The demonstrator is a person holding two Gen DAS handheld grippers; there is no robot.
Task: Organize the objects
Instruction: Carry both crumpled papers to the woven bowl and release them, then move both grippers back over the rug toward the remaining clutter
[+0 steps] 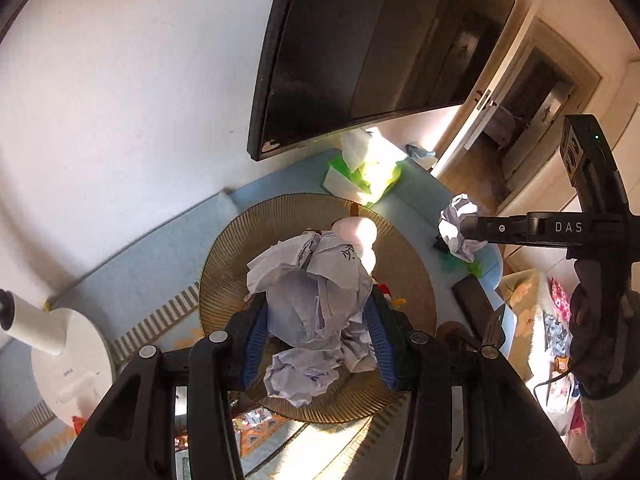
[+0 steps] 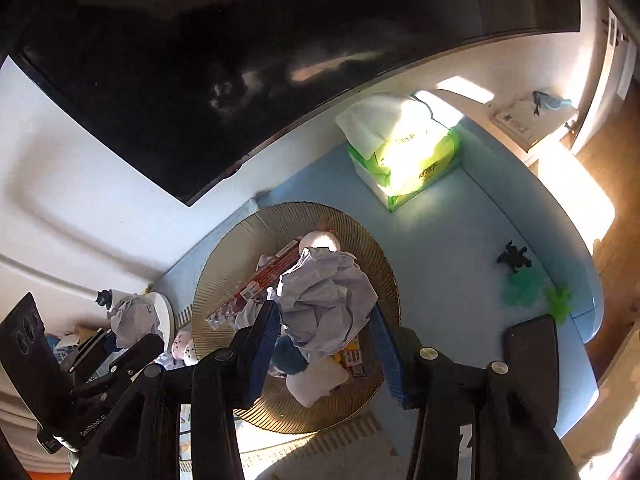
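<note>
My left gripper (image 1: 316, 304) is shut on a wad of crumpled pale blue paper (image 1: 320, 300), held above a round ribbed golden tray (image 1: 224, 272). More crumpled paper (image 1: 300, 376) shows just below the wad. My right gripper (image 2: 322, 314) is shut on a second crumpled paper wad (image 2: 328, 296) over the same tray (image 2: 224, 280). Each gripper appears in the other's view: the right gripper (image 1: 464, 230) with its paper (image 1: 458, 216) at the right, the left gripper (image 2: 120, 330) with its paper (image 2: 134, 314) at the lower left.
The tray holds a pink rounded thing (image 2: 320, 240), a red box (image 2: 260, 280) and other small items. On the blue tabletop (image 2: 440, 260) stand a green tissue pack (image 2: 404, 152), small black and green toys (image 2: 520, 280) and a black flat device (image 2: 532, 356). A dark screen (image 1: 380, 40) hangs behind.
</note>
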